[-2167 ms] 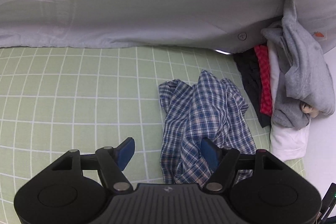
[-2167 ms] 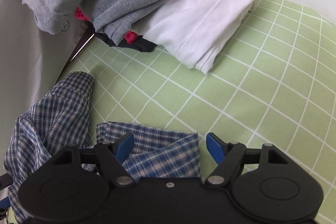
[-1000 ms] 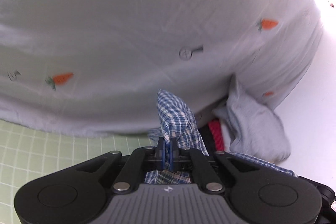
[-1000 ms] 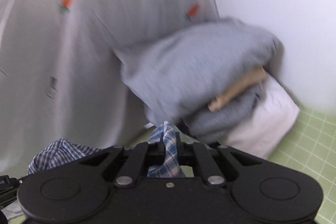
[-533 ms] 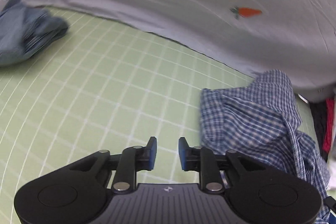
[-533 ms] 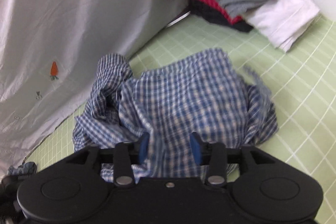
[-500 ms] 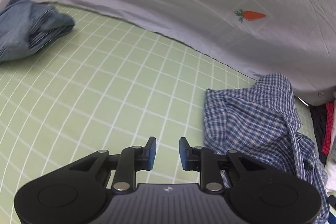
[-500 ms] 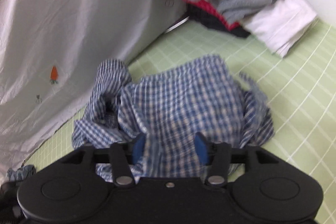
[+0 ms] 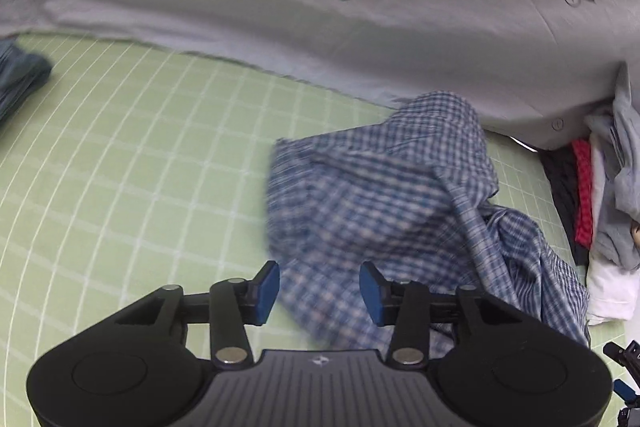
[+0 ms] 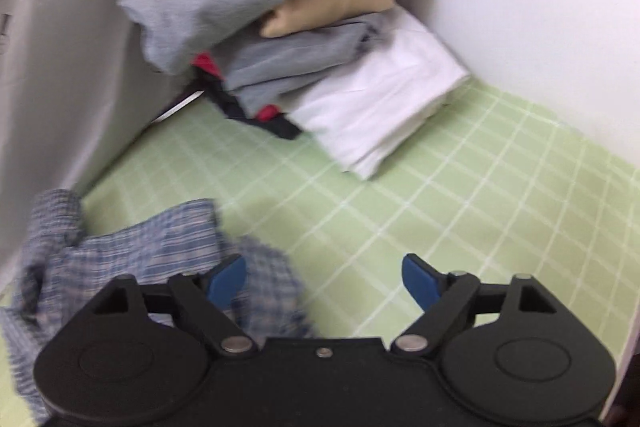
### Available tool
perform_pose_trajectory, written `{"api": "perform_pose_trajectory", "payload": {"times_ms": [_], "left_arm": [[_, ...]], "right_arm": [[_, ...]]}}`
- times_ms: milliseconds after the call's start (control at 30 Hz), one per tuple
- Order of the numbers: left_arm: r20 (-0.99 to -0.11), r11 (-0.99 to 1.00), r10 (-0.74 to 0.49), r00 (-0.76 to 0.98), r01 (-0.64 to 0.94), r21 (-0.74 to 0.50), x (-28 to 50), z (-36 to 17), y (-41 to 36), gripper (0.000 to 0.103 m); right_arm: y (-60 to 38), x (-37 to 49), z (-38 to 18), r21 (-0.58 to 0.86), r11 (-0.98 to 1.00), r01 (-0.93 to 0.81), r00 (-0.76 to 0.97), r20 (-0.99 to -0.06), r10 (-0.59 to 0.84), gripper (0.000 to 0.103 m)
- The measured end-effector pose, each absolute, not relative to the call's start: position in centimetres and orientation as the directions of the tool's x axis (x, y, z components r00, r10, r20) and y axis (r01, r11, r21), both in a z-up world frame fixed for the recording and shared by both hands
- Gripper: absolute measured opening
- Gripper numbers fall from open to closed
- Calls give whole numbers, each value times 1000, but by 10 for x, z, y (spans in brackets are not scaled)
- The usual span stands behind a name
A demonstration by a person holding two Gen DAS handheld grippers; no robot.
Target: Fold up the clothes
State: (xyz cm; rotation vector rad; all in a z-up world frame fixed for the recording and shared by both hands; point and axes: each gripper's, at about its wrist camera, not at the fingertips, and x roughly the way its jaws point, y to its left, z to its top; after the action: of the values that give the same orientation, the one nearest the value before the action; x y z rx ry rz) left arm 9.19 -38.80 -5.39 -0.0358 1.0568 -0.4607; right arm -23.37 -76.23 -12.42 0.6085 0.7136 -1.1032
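Nearest in the left wrist view, the left gripper (image 9: 319,287) has its blue-padded jaws partly apart; they have just been opening, and the pads press on nothing, though the near edge of the crumpled blue-and-white checked shirt (image 9: 384,203) lies below the gap. The shirt is motion-blurred there, so its folds are hard to make out. In the right wrist view the right gripper (image 10: 323,279) has jaws standing wide, also just opened, over the light green sheet with a white grid (image 10: 460,211); the shirt's edge (image 10: 132,259) lies under its left pad, blurred and cut off at the frame's left edge. A second ago both grippers pinched shirt fabric held up in the air; now the shirt lies in a heap on the sheet. Farther back sits a stack of folded clothes, grey, tan, red, dark and white (image 10: 328,67), against the white wall (image 10: 540,7). Behind hangs a pale grey cloth printed with carrots (image 9: 360,7); a blue-grey garment (image 9: 20,79) is cut off at far left.
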Motion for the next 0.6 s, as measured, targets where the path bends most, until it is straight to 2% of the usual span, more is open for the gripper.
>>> {"api": "perform_pose_trajectory", "payload": {"times_ms": [67,133,167,367,400,467,500,533,600], "left_arm": [[-824,892,-406,394,367,-264,99,-50,-410,48],[-808,871,-453,377,380,-311,103,-46,-427,61],[-798,859,-478,367,386,-337,105,-44,-435,64],[-809,816,-524,266,429,-388,107,-58,-475,63],[-822,818,-512,251,434,-377,107,-65,-479,59],[-848,827,-482,220,434,-357,107,-78,-482,38],[-855,827,-479,199,428,-364,107,-85,-481,13],[-855,825,-482,190,427,-370,106,-88,-477,2],[-852,818,-491,182,434,-378,104,-91,-466,2]], "right_arm": [[-776,-228,-132,10,333,943,218,-775,-594,96],[-789,-222,-140,-60,333,941,166,-776,-609,98],[-794,-219,-141,-79,332,940,152,-774,-615,99],[-817,-222,-146,-54,277,959,130,-785,-606,101],[-819,-222,-147,-56,273,960,126,-786,-605,101],[-822,-221,-149,-61,271,961,118,-793,-597,101],[-823,-220,-150,-62,270,961,114,-798,-591,101],[-824,-220,-150,-60,270,961,115,-801,-588,101],[-823,-219,-150,-56,273,960,119,-804,-583,101]]}}
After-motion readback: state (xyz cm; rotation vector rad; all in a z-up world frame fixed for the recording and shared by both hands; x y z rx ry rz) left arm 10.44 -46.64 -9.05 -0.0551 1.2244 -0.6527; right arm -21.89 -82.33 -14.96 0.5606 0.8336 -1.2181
